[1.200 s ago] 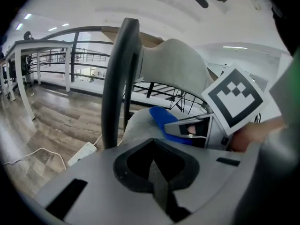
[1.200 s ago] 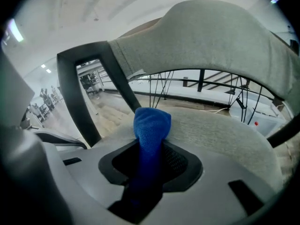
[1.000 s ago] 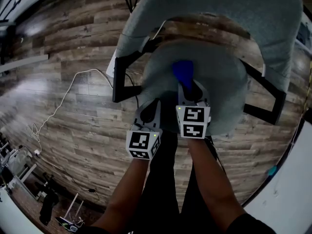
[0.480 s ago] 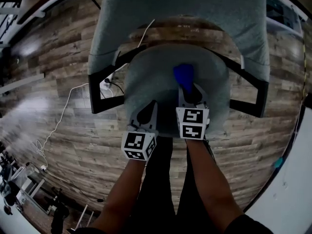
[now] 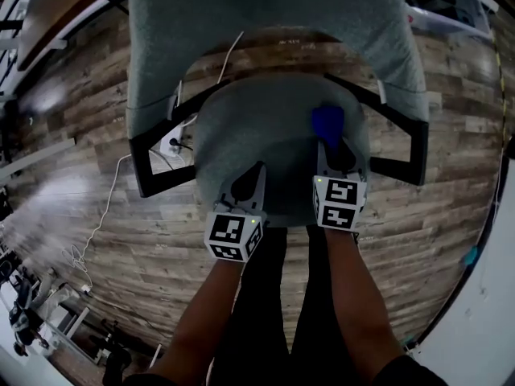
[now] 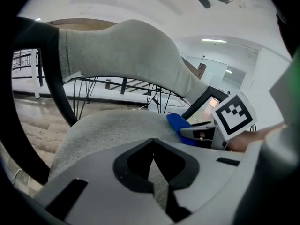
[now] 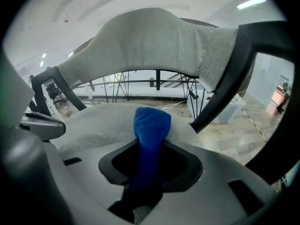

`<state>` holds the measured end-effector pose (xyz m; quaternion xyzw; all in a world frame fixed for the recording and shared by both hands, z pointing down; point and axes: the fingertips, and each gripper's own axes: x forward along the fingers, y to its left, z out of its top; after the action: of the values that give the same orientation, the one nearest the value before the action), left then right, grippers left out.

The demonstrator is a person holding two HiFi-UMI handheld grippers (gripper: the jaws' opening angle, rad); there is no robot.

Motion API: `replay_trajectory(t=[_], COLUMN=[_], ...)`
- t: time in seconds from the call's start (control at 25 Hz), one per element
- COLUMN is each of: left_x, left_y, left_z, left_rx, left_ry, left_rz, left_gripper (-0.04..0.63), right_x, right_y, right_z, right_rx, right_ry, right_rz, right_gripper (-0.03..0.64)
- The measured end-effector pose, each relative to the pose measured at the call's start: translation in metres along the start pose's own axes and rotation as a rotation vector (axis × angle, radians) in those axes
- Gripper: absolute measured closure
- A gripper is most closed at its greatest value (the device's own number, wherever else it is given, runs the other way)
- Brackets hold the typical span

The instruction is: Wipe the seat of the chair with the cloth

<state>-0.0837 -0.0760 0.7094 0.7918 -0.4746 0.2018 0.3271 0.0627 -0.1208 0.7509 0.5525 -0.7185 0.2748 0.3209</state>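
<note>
A grey upholstered chair with black arm frames stands below me; its round seat (image 5: 265, 127) fills the middle of the head view. My right gripper (image 5: 331, 145) is shut on a blue cloth (image 5: 327, 124), which presses on the right side of the seat (image 7: 101, 121). The cloth (image 7: 151, 130) bulges out past the jaws in the right gripper view. My left gripper (image 5: 251, 177) rests shut and empty over the seat's near left part (image 6: 112, 130). From the left gripper view the cloth (image 6: 180, 123) and the right gripper show at the right.
The curved grey backrest (image 5: 265, 14) rises beyond the seat, with black armrest frames (image 5: 149, 163) on both sides. A white cable (image 5: 105, 207) runs over the wood plank floor at the left. My legs in dark trousers stand just before the seat's front edge.
The right gripper has carried the blue cloth to the right across the seat. The left gripper has held its place on the seat. The head view has shifted, so the chair sits more centred.
</note>
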Motion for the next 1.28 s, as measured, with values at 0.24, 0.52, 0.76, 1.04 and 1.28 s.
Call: replay_trajectory(t=[0.24,0.52,0.76,1.04,1.28], left_x=[0.01,0.01,0.008,-0.009,-0.04], left_y=[-0.011,-0.018,-0.016,0.008,0.041], left_z=[0.002,-0.002,-0.004,-0.014,-0.031], left_rx=[0.024,0.013,-0.006,-0.06,-0.113], left_ry=[0.009,0.013,-0.003,-0.023,-0.036], left_rz=[-0.026,-0.052,-0.042,-0.021,0.037], left_gripper=[0.594,0.594,0.594,0.594,0.594], right_x=[-0.005,-0.015,-0.023,-0.025,-0.022], right_y=[-0.016,-0.047,-0.062,-0.02,0.072], right_z=[-0.004,-0.011,-0.015,-0.006,-0.006], right_rx=[0.022,0.025,0.03,-0.009,-0.034], right_ry=[-0.015,-0.031,-0.022,-0.037,-0.031], right_rz=[-0.049,-0.116,-0.168,-0.118,0.025], right_gripper=[0.486,0.486,0.486,0.486,0.486])
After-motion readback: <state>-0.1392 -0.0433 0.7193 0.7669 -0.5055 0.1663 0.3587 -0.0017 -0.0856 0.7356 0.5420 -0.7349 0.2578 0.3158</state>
